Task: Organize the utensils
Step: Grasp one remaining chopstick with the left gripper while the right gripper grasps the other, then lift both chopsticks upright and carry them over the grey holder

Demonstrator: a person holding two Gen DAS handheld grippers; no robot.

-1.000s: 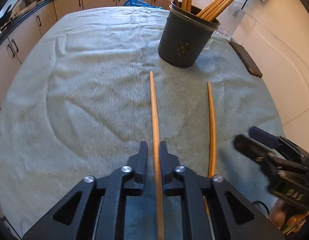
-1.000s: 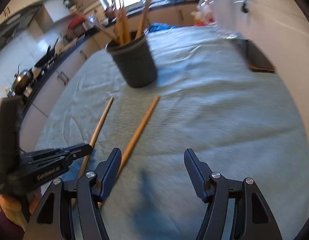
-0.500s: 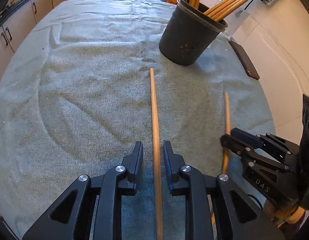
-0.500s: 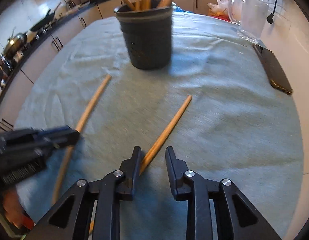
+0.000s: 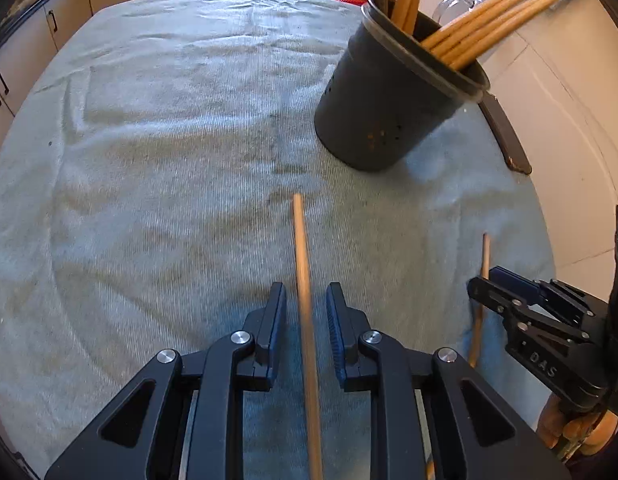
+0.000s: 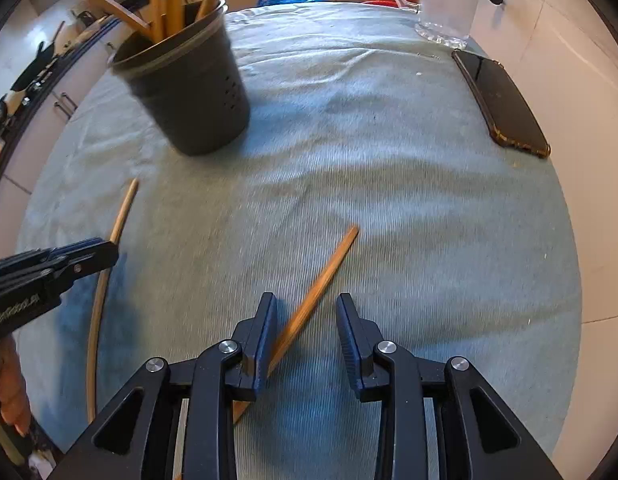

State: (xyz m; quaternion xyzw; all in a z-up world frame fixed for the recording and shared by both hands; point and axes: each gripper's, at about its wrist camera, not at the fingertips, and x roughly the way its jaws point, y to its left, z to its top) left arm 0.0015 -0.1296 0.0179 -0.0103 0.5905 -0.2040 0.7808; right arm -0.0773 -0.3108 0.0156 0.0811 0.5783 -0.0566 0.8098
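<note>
Right gripper (image 6: 305, 320) jaws reopening slightly after snapping near-closed, stick (image 6: 309, 300) angling between, touching only left pad, unpinched. Left gripper (image 5: 305, 312) straddling other stick (image 5: 303, 280), narrow gaps showing, unpinched. Both sticks lying on towel (image 5: 169, 160) short of pot (image 5: 393, 96); pickups pending.

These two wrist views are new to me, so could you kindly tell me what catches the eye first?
A dark utensil holder bristling with wooden handles stands on the pale green towel. A wooden stick runs between the left gripper fingers; another stick lies aslant against the right gripper near finger. A black phone lies at the towel's right edge.
</note>
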